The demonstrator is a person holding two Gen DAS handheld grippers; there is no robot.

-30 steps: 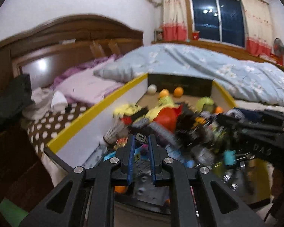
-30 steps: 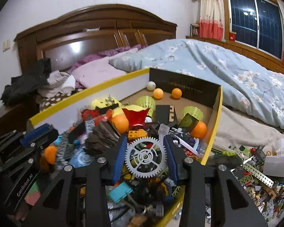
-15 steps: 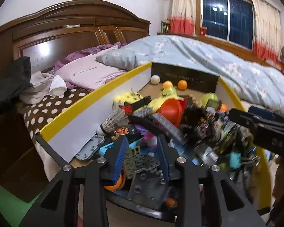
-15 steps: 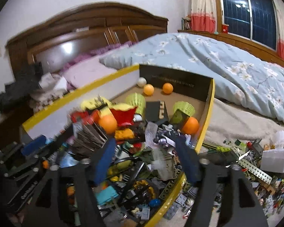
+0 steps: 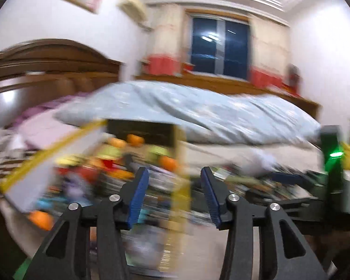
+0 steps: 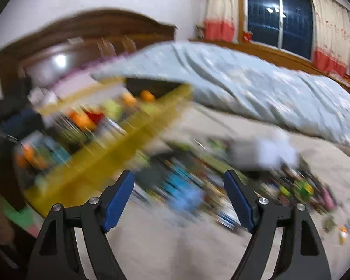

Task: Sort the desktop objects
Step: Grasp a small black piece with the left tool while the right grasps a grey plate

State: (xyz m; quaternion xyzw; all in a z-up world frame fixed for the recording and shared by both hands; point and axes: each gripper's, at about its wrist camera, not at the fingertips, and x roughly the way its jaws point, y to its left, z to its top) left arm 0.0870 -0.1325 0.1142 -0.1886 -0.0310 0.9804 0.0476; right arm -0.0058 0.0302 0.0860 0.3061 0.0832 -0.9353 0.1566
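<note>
Blurred bed beyond, left gripper [image 5: 173,193] and right gripper [image 6: 178,198] tilt downward, jaws opening, empty.

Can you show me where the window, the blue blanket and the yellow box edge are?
window [image 6: 278,17]: right wrist view, on the dark glass.
blanket [image 6: 256,88]: right wrist view, on its light blue middle.
box edge [image 6: 119,144]: right wrist view, on the blurred yellow rim.

The box [image 6: 119,149] has a yellow rim and a dark far wall, with orange balls [image 6: 147,95] against that wall. The quilt [image 6: 256,88] is pale blue with a faint white floral print. The curtains [image 6: 218,7] are cream with a red band low down. The headboard [image 6: 93,28] is dark brown, and the fingers [image 6: 119,198] carry blue pads on black frames.
</note>
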